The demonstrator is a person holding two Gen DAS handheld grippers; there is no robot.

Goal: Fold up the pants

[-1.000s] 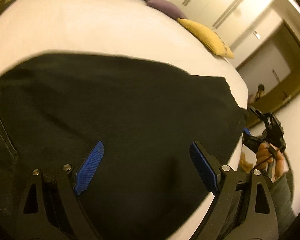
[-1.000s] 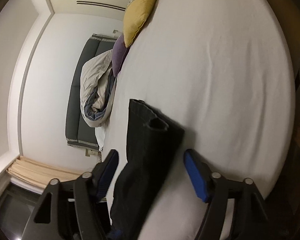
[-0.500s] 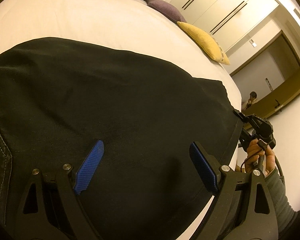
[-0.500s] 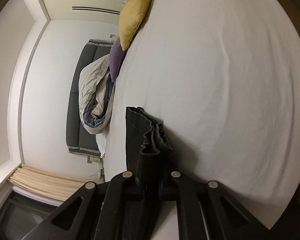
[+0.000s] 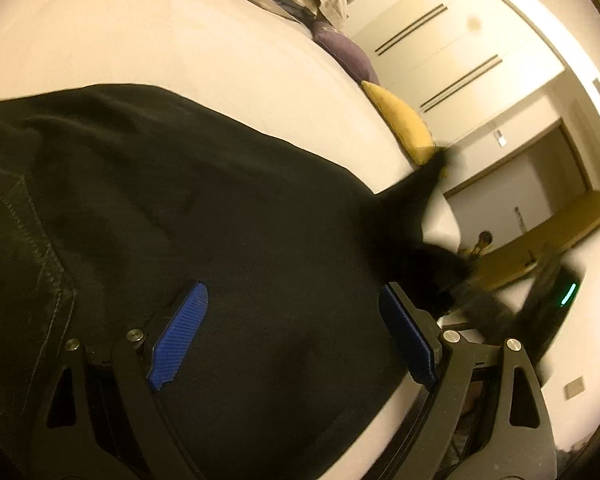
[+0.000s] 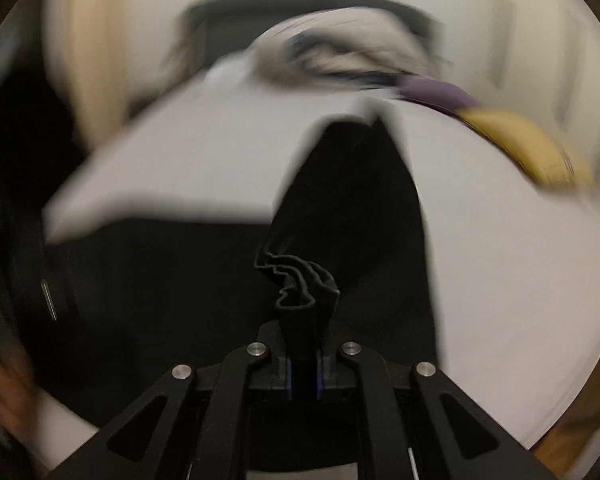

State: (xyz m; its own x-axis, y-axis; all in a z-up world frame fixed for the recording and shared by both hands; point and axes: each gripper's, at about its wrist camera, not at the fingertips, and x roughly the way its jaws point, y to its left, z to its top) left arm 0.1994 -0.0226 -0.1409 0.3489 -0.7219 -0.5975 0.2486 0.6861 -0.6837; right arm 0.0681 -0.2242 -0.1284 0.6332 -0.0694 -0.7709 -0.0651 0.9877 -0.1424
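On the white bed lie the black pants; my left gripper hovers above them spread wide, while my right gripper pinches their bunched hem.

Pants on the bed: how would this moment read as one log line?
step: fold | right gripper: shut on pants hem, lifting | left gripper: open above pants | bed: white
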